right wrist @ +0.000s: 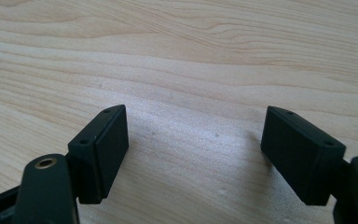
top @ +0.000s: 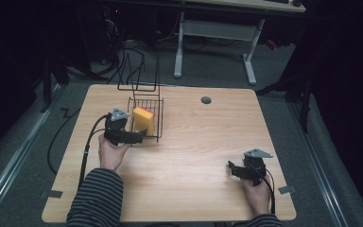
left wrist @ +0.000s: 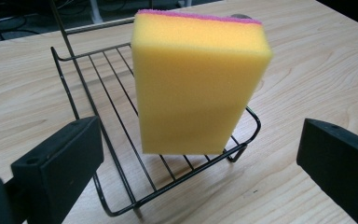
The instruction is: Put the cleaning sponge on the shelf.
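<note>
Sponge upright in rack, both claws wide

Left gripper (top: 139, 137) sits at the rack's (top: 158, 120) near edge, jaws spread wide and holding nothing. Inside the wire rack stands 1 yellow sponge (left wrist: 196, 81) on end, pink pad behind. It looks light, soft and squashy; gripping its 2 broad faces seems best. Right gripper (right wrist: 193, 156) hovers over bare table (top: 203, 142), jaws wide, empty.

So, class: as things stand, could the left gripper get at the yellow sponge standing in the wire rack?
Probably yes. The left gripper is open at the rack's near edge, and the sponge stands upright between and just beyond its jaws, with nothing between them. The low wire rim looks passable.
</note>
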`<state>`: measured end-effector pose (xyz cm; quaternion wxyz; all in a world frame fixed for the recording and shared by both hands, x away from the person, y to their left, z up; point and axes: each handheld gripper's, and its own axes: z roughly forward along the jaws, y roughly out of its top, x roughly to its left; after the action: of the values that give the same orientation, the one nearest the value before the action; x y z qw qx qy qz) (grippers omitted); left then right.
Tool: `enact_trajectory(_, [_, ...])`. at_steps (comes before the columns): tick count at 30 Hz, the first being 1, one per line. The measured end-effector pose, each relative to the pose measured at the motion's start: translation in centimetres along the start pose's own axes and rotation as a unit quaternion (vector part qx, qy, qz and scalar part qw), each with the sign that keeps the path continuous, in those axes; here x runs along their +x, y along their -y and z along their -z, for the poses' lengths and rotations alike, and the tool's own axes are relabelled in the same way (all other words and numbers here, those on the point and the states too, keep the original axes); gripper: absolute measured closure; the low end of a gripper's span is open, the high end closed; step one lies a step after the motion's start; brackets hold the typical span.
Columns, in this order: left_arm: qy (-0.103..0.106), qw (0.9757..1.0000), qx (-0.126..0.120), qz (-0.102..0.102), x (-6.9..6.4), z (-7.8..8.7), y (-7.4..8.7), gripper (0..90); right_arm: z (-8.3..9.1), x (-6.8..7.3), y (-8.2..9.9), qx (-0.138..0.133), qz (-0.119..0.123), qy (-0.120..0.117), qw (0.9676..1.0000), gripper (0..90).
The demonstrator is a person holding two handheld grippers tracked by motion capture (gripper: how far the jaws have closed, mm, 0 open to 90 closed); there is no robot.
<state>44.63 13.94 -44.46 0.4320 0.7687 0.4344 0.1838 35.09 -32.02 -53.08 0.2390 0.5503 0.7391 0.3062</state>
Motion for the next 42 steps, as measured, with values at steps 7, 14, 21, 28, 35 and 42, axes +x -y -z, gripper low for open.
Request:
enact_trajectory(7, [0.0, 1.0, -0.005, 0.002, 0.2, 1.1, 0.3, 1.4, 0.0, 0.0, 0.0, 0.0, 0.0, 0.0, 1.0, 23.4])
enact_trajectory(14, [0.005, 0.9999, -0.008, 0.007, 0.3, 2.2, 0.5, 1.4, 0.0, 0.0, 0.0, 0.0, 0.0, 0.0, 1.0, 23.4])
enact_trajectory(21, [0.005, 0.9998, -0.013, 0.012, 0.6, 3.3, 1.0, 1.5, 0.0, 0.0, 0.0, 0.0, 0.0, 0.0, 1.0, 23.3])
enact_trajectory(28, [0.005, 0.9996, -0.023, 0.019, 0.7, 4.3, 1.2, 1.8, 0.0, 0.0, 0.0, 0.0, 0.0, 0.0, 1.0, 23.4])
enact_trajectory(35, [0.005, 0.9993, -0.026, 0.024, 0.8, 5.0, 2.0, 2.1, 0.0, 0.0, 0.0, 0.0, 0.0, 0.0, 1.0, 23.4])
enact_trajectory(42, [0.001, 0.999, -0.032, 0.031, 1.1, 5.8, 2.9, 2.6, 0.0, 0.0, 0.0, 0.0, 0.0, 0.0, 1.0, 23.4])
